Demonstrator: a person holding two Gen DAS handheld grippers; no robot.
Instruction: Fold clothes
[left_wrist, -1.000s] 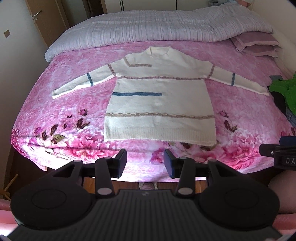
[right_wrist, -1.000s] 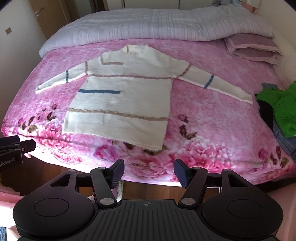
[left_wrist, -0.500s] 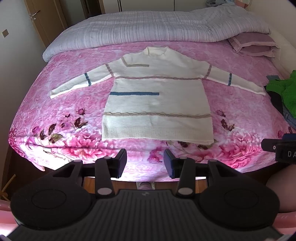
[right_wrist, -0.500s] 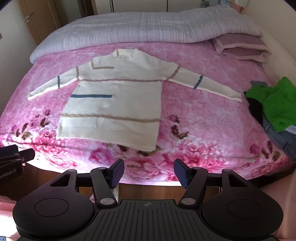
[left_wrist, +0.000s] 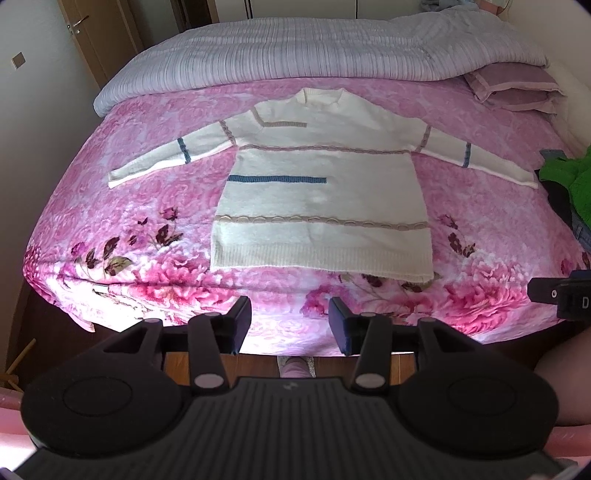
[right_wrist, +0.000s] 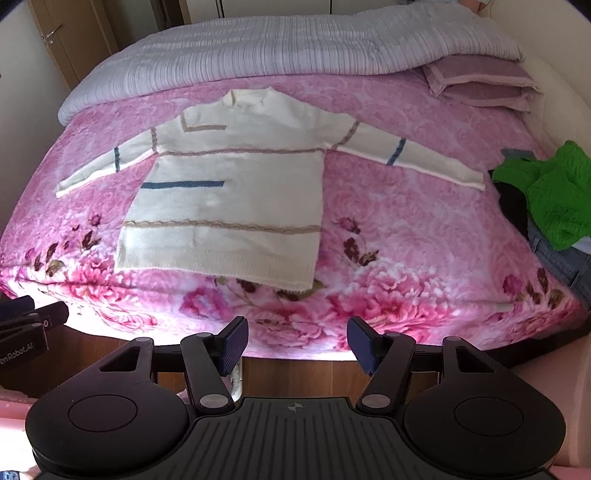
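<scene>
Cream sweater (left_wrist: 321, 192) lies flat on the pink floral bed (left_wrist: 122, 221); left claw (left_wrist: 290, 319) and right claw (right_wrist: 297, 341) spread, empty, near its foot.

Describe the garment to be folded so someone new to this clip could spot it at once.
Find the bed under its pink floral cover. The sweater lies flat in the middle, sleeves spread, hem toward the camera. It is cream with tan bands and short blue stripes, unlike the crumpled green garment heaped at the right edge.
</scene>
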